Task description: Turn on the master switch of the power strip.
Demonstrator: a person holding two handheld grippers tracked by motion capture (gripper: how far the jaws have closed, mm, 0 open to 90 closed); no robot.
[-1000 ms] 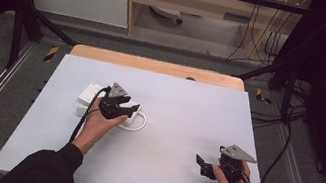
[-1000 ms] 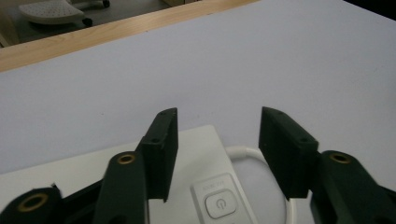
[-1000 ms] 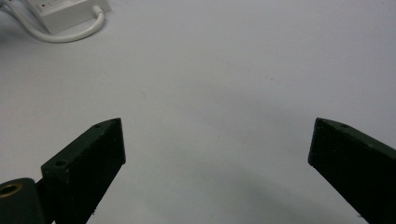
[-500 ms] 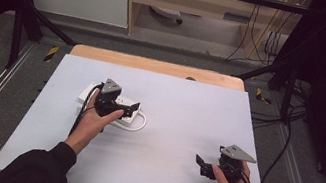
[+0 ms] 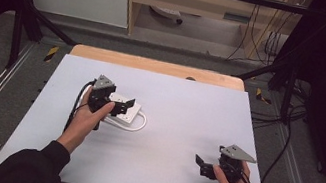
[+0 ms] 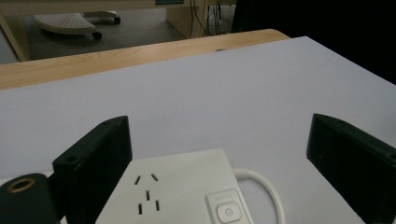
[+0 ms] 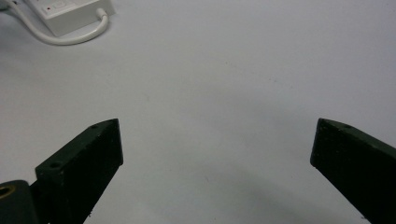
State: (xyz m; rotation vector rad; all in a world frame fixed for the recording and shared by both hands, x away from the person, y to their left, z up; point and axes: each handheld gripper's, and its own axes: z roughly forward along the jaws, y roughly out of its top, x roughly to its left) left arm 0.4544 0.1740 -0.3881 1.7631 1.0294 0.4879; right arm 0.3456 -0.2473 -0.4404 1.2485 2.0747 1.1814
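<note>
Left claw: my left gripper (image 5: 120, 106) sits over the left half of the table, its jaws spread wide. In the left gripper view (image 6: 219, 163) the jaws stand on either side of the power strip, the left jaw close against its edge and the right jaw well clear of it. I can't tell whether the left jaw actually touches it. Nothing is clamped.

Power strip: the white power strip (image 5: 122, 114) lies flat on the table under my left gripper. Up close (image 6: 180, 193) I see its socket slots and a round power button facing up.

Cord: a white cord (image 5: 139, 123) leaves the strip's end and loops round on the table beside it; the same loop shows in the right gripper view (image 7: 60, 38).

Right claw: my right gripper (image 5: 203, 164) is near the table's front right corner, well apart from the strip. Its jaws (image 7: 215, 158) are spread wide, holding nothing, with bare table between them.

Table: a pale grey sheet (image 5: 188, 111) covers the top, and a strip of wood (image 5: 155, 66) shows along the far edge.
</note>
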